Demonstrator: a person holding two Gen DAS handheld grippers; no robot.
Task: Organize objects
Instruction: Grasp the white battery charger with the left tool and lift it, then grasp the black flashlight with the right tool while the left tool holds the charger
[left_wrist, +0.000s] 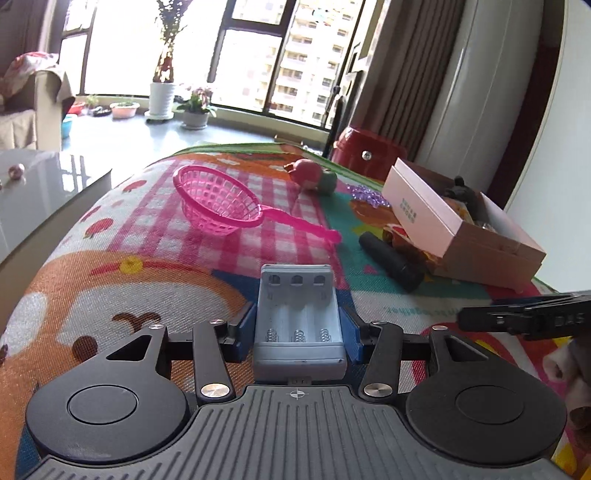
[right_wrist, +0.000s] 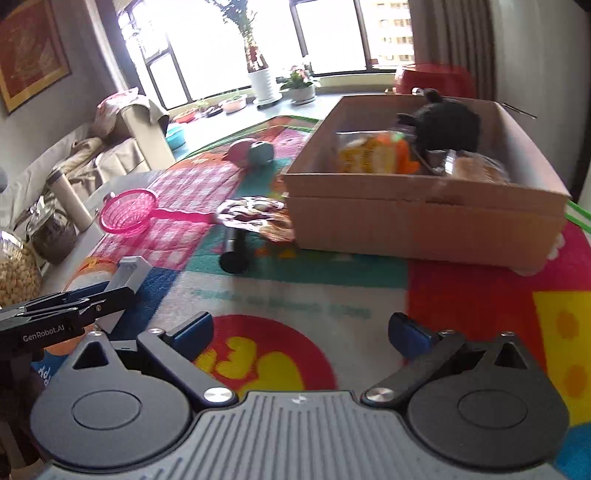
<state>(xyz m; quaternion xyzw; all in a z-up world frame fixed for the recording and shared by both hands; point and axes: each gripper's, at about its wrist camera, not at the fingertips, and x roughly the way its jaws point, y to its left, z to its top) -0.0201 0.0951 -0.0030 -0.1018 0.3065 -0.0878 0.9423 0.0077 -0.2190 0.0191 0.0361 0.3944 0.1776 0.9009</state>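
The left claw (left_wrist: 297, 334) is clamped on a pale blue battery holder (left_wrist: 299, 325), low in the middle of the left picture, with its blue pads (left_wrist: 245, 330) pressed on both sides. The holder is empty, and you can see three little springs inside it. The right claw (right_wrist: 300, 334) is apart with nothing between its pads, over the bright play mat (right_wrist: 295, 291) at the bottom of the right picture. It looks like the step now is carrying the battery holder to the cardboard box (right_wrist: 424, 225), which sits at the right of both pictures and already has a black toy (right_wrist: 443, 122) and some snack packets in it. The next move probably needs the left claw to swing right, get over the box wall, and then let go. The empty right claw could go for the black tube (right_wrist: 234, 251) or the shiny wrapper (right_wrist: 255, 214) just beside the box. The pink strainer (left_wrist: 221, 203) and a pink and green toy (left_wrist: 314, 175) lie farther back on the mat. Some things are hard to see. The bottom of the battery holder is hidden by the claw. The box wall hides most of what is inside. The right picture is blurry, so the wrapper's print can't be read. A bit of a hand shows at the right edge of the left picture, cut off.
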